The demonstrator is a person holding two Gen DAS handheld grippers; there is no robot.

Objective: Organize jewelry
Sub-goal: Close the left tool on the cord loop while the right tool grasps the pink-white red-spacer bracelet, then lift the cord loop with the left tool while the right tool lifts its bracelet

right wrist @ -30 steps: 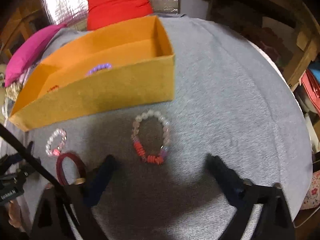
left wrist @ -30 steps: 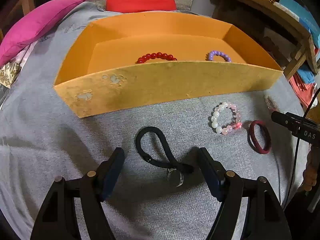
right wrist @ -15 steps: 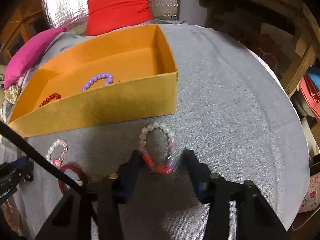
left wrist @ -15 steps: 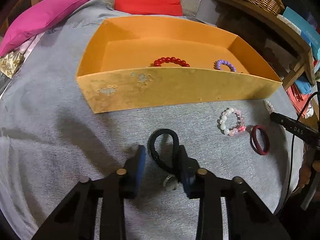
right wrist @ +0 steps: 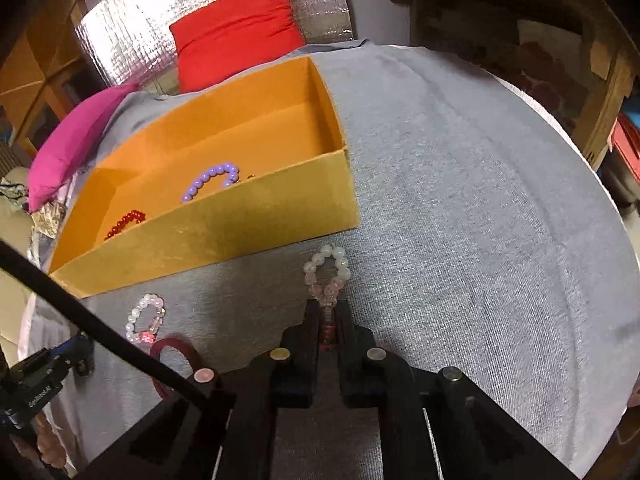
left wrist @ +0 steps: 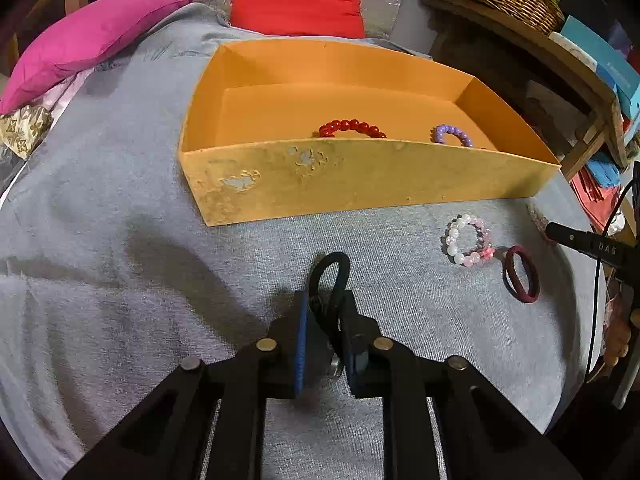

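Left gripper [left wrist: 324,312] closing on the black cord loop [left wrist: 330,276], both strands pinched between the pads, far end of the loop poking out forward onto the grey cloth of the bench [left wrist: 120,240]. Small metal charm [left wrist: 335,362] dangling low between the jaws. Right gripper [right wrist: 327,320] fully narrowed, clamped on the red end of the pale bead bracelet [right wrist: 328,276], squeezed into a thin oval lying just in front of the orange box [right wrist: 224,232]. Already in the box: red bead bracelet [left wrist: 352,128] and purple bead bracelet [left wrist: 452,135]. Left out on the cloth, close together: pink-and-white bracelet [left wrist: 468,240] and maroon hair tie [left wrist: 522,274].

Likely trouble: round beads rolling out of a hard pinch on lifting; elastic overstretched if the free end drags on the cloth. Cord possibly slipping from the grip, charm catching on the box's front wall when carried over. Two grippers heading for one box at once, risk of bumping each other or snagging the cable [right wrist: 100,328].
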